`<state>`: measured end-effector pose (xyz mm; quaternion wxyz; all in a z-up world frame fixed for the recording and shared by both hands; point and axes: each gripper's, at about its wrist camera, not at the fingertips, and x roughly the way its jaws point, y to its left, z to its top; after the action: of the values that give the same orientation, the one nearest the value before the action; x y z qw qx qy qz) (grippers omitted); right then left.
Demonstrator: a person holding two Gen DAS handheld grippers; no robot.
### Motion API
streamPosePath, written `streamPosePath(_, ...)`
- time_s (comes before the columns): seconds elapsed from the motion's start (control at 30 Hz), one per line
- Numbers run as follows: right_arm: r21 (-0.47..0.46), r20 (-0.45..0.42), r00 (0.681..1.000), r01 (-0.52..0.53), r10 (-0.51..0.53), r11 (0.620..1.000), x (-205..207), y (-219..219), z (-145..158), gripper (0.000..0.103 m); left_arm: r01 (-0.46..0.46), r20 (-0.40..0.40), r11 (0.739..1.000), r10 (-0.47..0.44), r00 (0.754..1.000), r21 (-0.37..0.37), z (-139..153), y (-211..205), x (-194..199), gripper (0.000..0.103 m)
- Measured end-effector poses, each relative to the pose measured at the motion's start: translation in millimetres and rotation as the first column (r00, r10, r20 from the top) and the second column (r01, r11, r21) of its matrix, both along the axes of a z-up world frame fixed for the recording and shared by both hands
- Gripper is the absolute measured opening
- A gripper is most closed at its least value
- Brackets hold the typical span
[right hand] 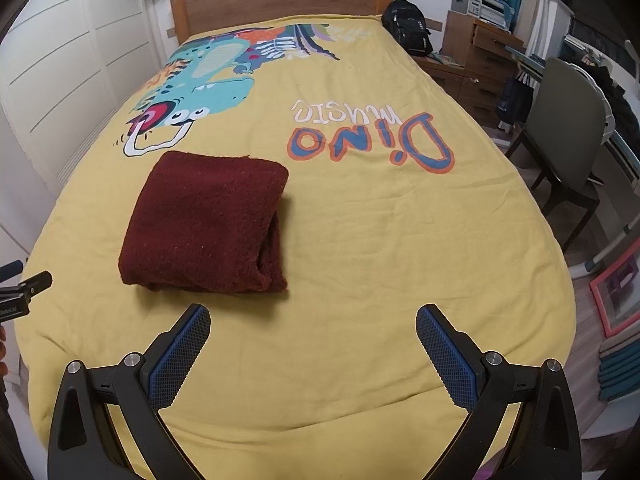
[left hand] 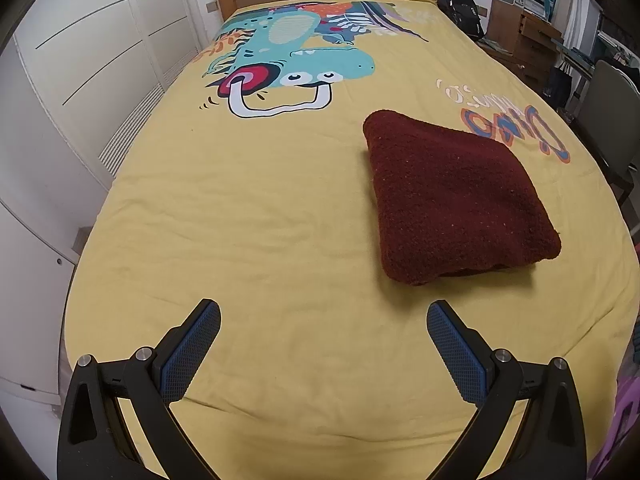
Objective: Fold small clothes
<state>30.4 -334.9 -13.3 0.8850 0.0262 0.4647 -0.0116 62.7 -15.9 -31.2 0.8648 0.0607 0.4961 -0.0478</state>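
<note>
A dark red knitted garment [left hand: 456,200] lies folded into a thick square on the yellow bedspread [left hand: 260,208]. In the left wrist view it is ahead and to the right of my left gripper [left hand: 324,316], which is open and empty above the sheet. In the right wrist view the garment [right hand: 208,220] is ahead and to the left of my right gripper [right hand: 313,320], also open and empty. The garment's layered open edges face right. Part of the left gripper [right hand: 24,288] shows at the far left edge of the right wrist view.
The bedspread [right hand: 380,240] has a dinosaur print and "Dino music" lettering. A wooden headboard [right hand: 280,0] is at the far end. White wardrobe doors [left hand: 80,60] stand left. A black backpack [right hand: 408,26], wooden drawers [right hand: 480,56] and a chair [right hand: 568,136] stand right.
</note>
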Motion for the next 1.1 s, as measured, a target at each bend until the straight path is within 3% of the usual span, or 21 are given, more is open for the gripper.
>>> streamPosePath(1.1,-0.003,-0.012,1.000,0.001,-0.001,1.000,-1.3,-7.4,2.9,0.103,0.039,-0.009,0.999,-0.039,0.999,0.002,3.5,-6.6,2.7,0.102)
